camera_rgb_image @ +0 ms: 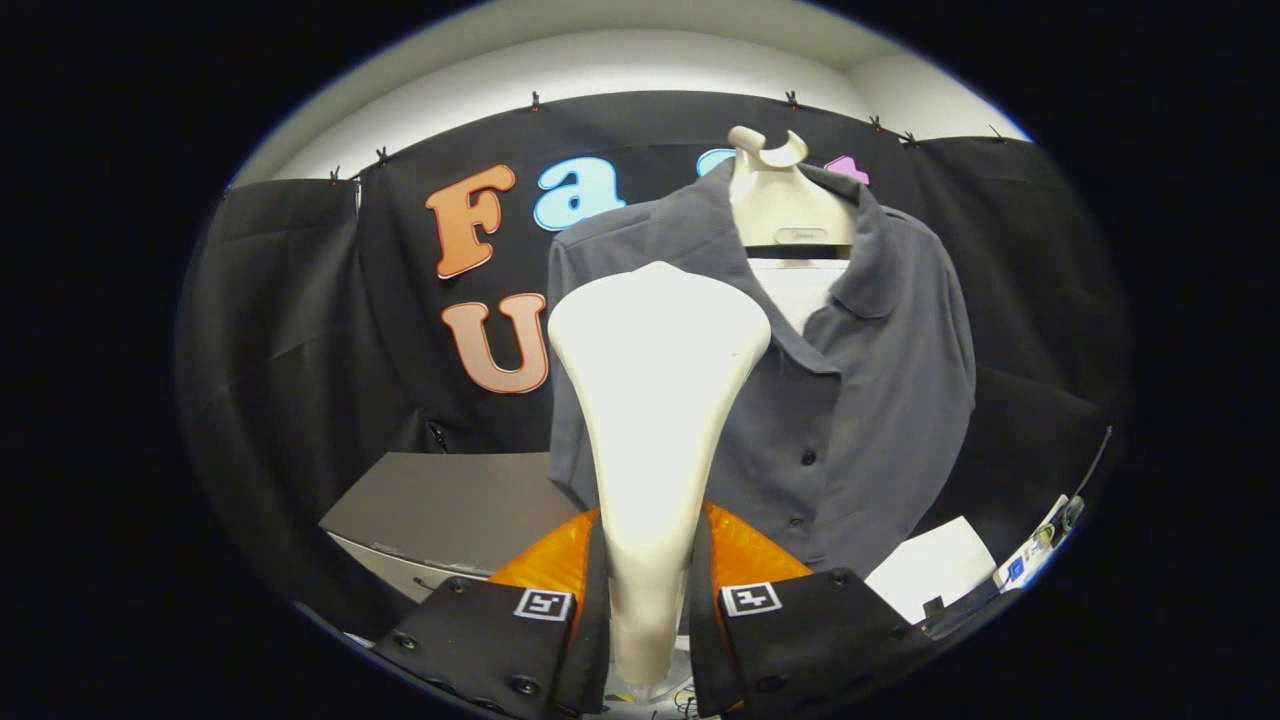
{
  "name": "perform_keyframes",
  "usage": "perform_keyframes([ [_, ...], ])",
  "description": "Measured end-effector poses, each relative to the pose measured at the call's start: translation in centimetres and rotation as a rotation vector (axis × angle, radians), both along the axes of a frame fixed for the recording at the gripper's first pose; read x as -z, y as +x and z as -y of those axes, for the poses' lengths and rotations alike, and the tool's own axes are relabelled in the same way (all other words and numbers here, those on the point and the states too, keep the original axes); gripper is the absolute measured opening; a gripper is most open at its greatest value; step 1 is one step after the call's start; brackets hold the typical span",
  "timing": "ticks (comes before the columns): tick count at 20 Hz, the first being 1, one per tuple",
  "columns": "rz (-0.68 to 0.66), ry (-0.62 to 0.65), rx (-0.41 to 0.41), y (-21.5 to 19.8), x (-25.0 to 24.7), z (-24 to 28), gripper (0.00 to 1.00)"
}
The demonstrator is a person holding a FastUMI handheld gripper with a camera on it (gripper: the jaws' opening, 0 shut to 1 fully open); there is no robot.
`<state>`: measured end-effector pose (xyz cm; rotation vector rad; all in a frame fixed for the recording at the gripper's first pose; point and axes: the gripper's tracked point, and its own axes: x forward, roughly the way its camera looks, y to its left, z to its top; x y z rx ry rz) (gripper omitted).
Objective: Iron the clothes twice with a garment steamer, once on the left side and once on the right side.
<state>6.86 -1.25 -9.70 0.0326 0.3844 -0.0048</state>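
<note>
Steamer [655,420], cream and upright at frame centre, sits pinched by its narrow handle between the gripper's [648,600] 2 fingers, head raised toward the grey polo shirt [880,400] hanging centre-right on a mannequin hanger [780,205], likely ready for a pass.

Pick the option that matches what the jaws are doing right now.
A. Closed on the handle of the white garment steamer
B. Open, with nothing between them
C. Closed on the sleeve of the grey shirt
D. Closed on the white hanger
A. The gripper has both jaws pressed against the narrow handle of the white garment steamer, whose wide head rises in front of the grey shirt hanging on its white hanger.
</note>
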Motion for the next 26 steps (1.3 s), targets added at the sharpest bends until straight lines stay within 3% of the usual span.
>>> perform_keyframes([
  [10,-0.029,-0.016,0.053,3.4,2.7,6.0,0.4],
  [15,-0.061,-0.008,0.06,5.2,5.0,6.9,0.4],
  [26,-0.168,0.028,0.038,4.7,11.3,6.8,0.41],
])
